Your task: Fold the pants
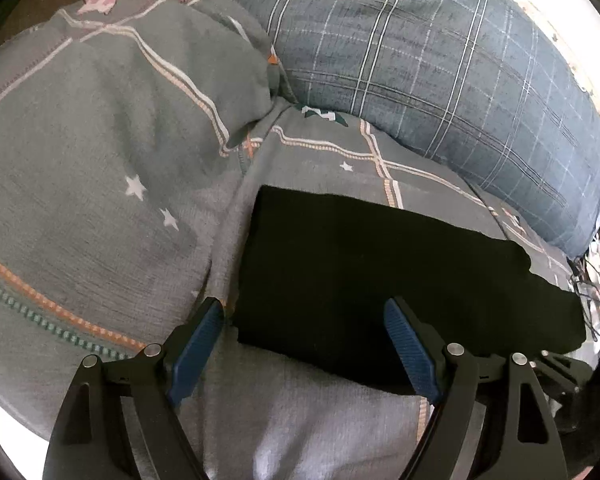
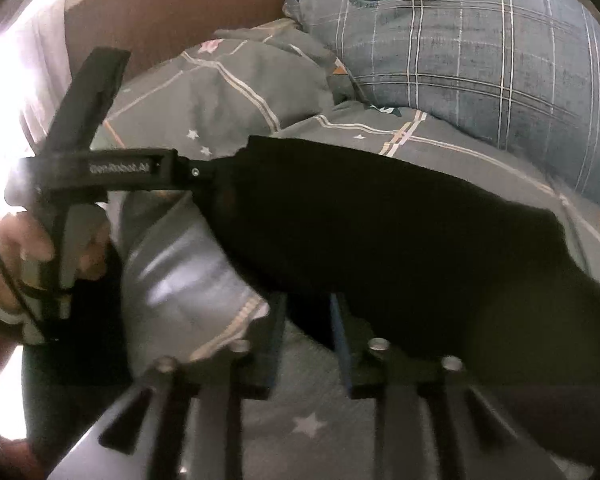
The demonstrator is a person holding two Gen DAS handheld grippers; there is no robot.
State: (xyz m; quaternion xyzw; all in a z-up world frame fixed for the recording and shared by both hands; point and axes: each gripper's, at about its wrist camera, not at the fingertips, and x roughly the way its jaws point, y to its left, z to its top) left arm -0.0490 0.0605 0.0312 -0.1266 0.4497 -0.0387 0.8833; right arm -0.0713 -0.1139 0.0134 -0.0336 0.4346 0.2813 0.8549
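Pants (image 1: pixel 380 280), black and soft, will sag; grip near edge. Left claw (image 1: pixel 304 316) spread, right claw (image 2: pixel 308 312) narrowly parted, empty.

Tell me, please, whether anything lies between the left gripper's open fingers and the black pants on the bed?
Nothing visible does. The left gripper is open right at the near edge of the black pants, which lie flat on the grey bedcover.

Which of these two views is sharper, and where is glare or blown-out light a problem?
Left wrist view: sharp, stitching on the grey quilt reads clearly, but the black pants show no detail and the rim corners blow out white. Right wrist view: motion-blurred, right claw soft, strong glare along the left edge.
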